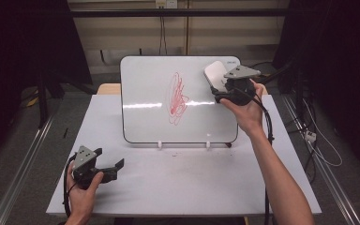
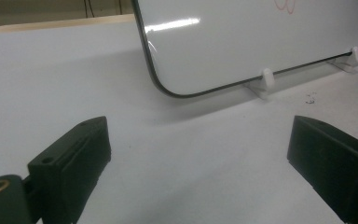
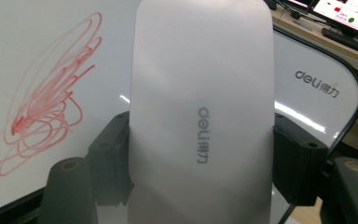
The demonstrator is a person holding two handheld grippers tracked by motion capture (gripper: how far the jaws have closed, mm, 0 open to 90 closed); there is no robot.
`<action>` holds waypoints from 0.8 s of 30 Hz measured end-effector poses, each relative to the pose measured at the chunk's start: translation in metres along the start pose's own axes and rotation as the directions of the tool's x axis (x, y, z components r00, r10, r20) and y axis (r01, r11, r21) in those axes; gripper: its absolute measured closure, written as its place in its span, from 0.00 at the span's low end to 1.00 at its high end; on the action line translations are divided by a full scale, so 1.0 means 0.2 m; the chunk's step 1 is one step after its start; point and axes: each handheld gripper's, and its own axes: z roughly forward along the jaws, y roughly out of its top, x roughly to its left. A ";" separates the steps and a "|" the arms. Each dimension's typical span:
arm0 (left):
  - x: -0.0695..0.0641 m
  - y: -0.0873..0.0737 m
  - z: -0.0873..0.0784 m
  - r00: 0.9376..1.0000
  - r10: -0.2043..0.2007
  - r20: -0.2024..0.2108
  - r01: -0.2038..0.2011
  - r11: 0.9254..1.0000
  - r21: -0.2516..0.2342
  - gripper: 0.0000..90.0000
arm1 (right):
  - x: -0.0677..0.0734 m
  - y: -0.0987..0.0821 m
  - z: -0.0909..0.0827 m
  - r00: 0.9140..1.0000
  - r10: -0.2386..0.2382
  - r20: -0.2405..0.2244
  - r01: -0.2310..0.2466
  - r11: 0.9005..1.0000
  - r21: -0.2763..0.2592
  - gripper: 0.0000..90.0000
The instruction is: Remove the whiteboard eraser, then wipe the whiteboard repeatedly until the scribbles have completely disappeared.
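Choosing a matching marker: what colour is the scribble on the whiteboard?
Red scribble, clearest in the right gripper view.

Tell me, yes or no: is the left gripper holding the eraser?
No: the left gripper rests open and empty on the table, while the right gripper clamps the white eraser near the whiteboard.

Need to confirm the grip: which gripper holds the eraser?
The right gripper, up at the whiteboard, clamps the white eraser; the left gripper rests open on the table.
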 end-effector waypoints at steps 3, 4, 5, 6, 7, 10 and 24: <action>0.00 0.00 0.00 1.000 0.000 0.000 0.000 1.000 0.002 0.07 | 0.03 -0.01 0.00 1.000 -0.005 -0.008 0.005 1.000 -0.009 0.35; 0.00 0.00 0.00 1.000 0.000 0.001 0.000 1.000 0.002 0.07 | 0.03 -0.01 0.00 1.000 -0.002 -0.009 0.002 1.000 -0.013 0.35; 0.00 0.00 0.00 1.000 0.004 0.000 -0.004 1.000 0.001 0.07 | 0.05 -0.01 0.00 1.000 -0.003 -0.013 0.003 1.000 -0.019 0.35; 0.00 0.00 0.00 1.000 0.003 -0.002 -0.003 1.000 -0.002 0.07 | 0.05 -0.01 0.00 1.000 -0.003 -0.013 0.003 1.000 -0.019 0.35; 0.00 0.00 0.00 1.000 0.004 -0.001 -0.004 1.000 -0.002 0.07 | 0.06 -0.01 0.00 1.000 -0.007 -0.017 0.006 1.000 -0.024 0.35; 0.00 0.00 0.00 1.000 -0.001 -0.001 0.001 1.000 -0.004 0.07 | 0.08 -0.01 -0.01 1.000 -0.014 -0.026 0.013 0.999 -0.033 0.35; 0.01 0.00 0.00 1.000 -0.006 0.001 0.006 1.000 0.002 0.07 | 0.19 0.06 0.02 0.996 -0.071 -0.054 0.068 0.996 -0.058 0.35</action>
